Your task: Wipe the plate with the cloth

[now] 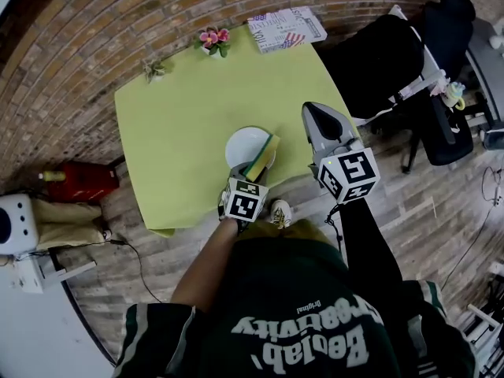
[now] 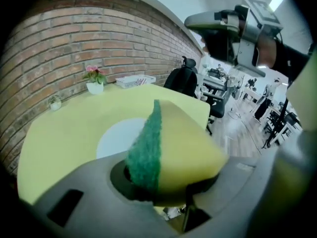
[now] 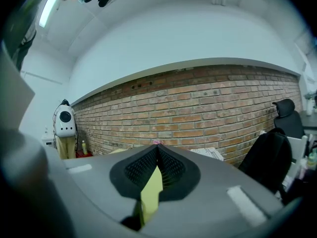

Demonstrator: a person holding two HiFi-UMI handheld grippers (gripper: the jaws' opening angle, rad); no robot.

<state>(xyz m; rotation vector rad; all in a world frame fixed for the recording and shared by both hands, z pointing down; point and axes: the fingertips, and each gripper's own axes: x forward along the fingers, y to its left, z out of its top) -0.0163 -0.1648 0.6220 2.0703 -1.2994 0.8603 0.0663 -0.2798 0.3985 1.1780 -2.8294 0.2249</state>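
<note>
Head view: a white plate (image 1: 242, 144) lies near the front edge of the yellow-green table (image 1: 181, 124). The left gripper (image 1: 257, 172) holds a yellow sponge with a green scouring face (image 1: 262, 156) at the plate's right rim. The right gripper (image 1: 316, 115) hangs apart, off the table's right edge. At the table's far edge stand a pot of pink flowers (image 1: 213, 40), a small plant (image 1: 155, 71) and a printed box (image 1: 286, 28). A black office chair (image 1: 378, 61) stands to the right.

Left gripper view: the fingers (image 2: 89, 182) are clamped on the sponge (image 2: 173, 148), green face to the left, and the sponge fills the gap between them. The plate (image 2: 115, 137) shows just behind it on the table (image 2: 59, 133). The right gripper (image 2: 233, 26) is at upper right.

Right gripper view: the ribbed fingers (image 3: 136, 167) meet at their tips with nothing between them. A sliver of the yellow-green table (image 3: 151, 195) shows through the gap below the tips. A brick wall (image 3: 198, 108) lies beyond.
</note>
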